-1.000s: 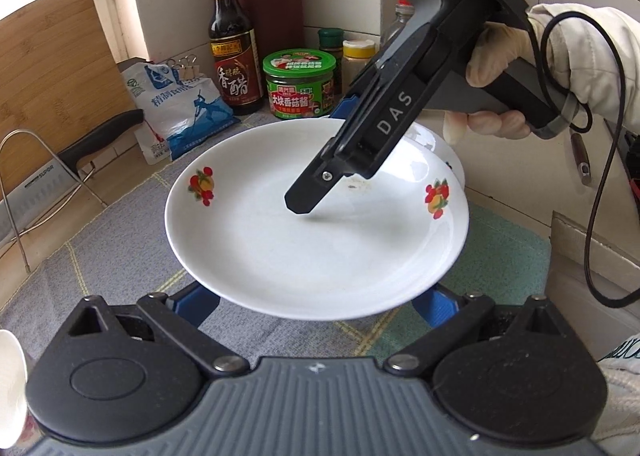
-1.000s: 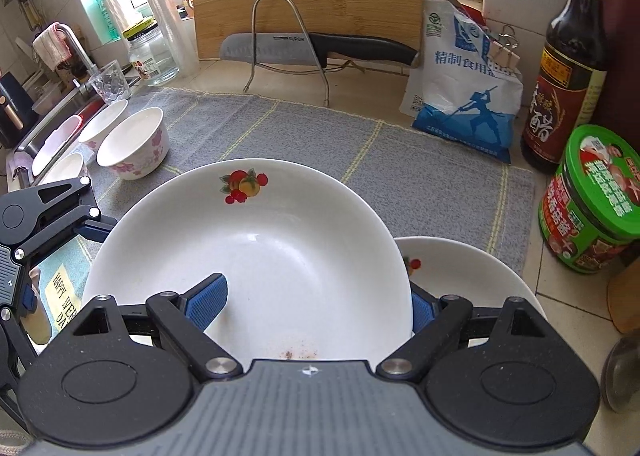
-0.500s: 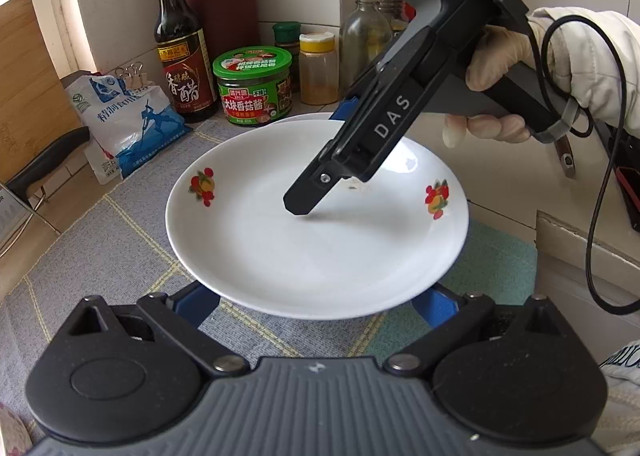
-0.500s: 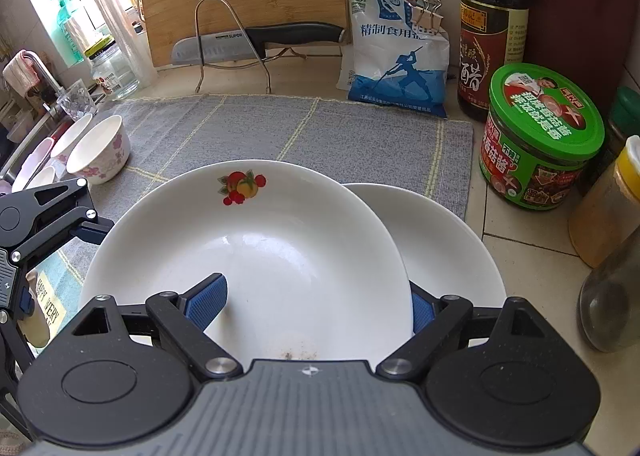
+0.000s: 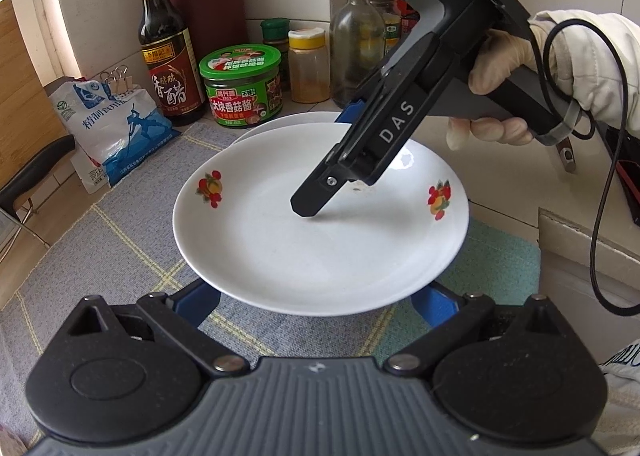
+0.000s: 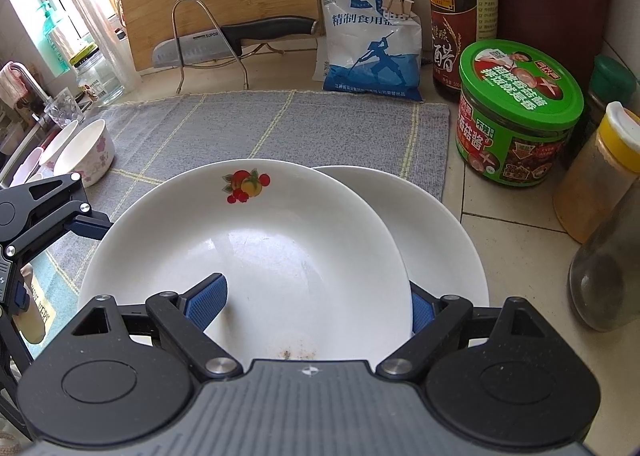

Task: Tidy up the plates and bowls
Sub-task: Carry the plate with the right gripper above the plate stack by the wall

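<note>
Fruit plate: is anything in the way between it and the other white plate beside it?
No, nothing visible. The fruit plate, clamped in the right gripper, already overlaps the white plate, whose showing part is bare. The green-lidded jar stands off to the side.

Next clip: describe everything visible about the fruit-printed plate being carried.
The plate is white, glossy, ceramic-looking, shallow and round, with a fruit print at two spots on its rim and brown specks near the right gripper. It is held roughly level above the grey mat, partly over a second white plate. The right gripper clamps one rim; the left gripper's fingers lie under the opposite edge.
</note>
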A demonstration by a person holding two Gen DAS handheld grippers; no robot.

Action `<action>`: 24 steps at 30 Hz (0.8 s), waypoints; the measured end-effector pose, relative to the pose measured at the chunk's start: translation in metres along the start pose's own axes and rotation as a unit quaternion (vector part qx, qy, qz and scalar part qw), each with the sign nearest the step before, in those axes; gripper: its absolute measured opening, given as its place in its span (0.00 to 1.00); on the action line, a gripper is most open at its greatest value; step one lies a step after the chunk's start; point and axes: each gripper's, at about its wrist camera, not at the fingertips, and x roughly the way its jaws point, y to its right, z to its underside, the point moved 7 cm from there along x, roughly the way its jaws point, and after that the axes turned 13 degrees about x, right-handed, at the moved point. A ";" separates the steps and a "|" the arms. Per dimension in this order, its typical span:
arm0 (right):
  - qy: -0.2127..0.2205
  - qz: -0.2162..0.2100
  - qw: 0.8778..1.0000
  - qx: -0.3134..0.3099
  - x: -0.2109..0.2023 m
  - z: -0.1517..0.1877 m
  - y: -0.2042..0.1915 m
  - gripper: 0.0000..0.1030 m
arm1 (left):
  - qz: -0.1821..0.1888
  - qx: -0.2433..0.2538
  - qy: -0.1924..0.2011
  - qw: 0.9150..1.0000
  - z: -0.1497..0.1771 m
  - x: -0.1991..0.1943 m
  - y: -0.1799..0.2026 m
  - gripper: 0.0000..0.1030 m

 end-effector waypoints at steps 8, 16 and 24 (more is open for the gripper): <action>0.003 0.010 1.000 0.012 -0.005 0.002 0.007 0.91 | 0.009 0.010 0.003 1.000 -0.003 0.006 -0.002 0.98; 0.010 0.028 0.999 0.029 -0.012 0.006 0.014 0.93 | 0.016 0.008 0.008 1.000 -0.005 0.013 -0.006 0.97; 0.017 0.036 0.998 0.046 -0.021 0.012 0.017 0.95 | 0.019 0.011 0.011 1.000 -0.006 0.017 -0.009 0.97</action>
